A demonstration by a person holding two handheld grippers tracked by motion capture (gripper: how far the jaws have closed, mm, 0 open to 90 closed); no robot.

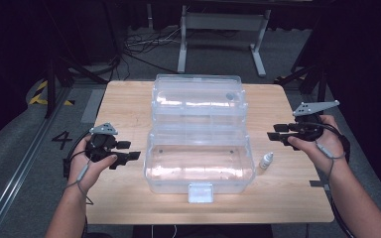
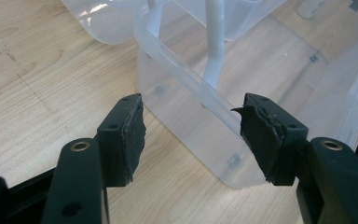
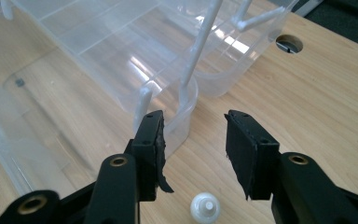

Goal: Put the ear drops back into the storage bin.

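Observation:
A clear plastic toolbox [image 1: 198, 163] stands open in the middle of the wooden table [image 1: 124, 106], its lid and inner tray [image 1: 197, 101] folded back. A small white dropper bottle [image 1: 266, 160] stands upright just right of the box. My left gripper [image 1: 131, 150] hovers left of the box, open, with nothing between its jaws; in the left gripper view it [image 2: 191, 135] points at the box's corner [image 2: 235, 161]. My right gripper [image 1: 273, 135] is open and empty right of the box, above the bottle [image 3: 205, 206], facing the tray's end [image 3: 186, 105].
A white latch [image 1: 200, 193] sticks out at the box's front. A cable hole [image 3: 289, 44] sits in the table past the tray. Beyond the table are a white frame [image 1: 223, 34], floor cables and dark stands.

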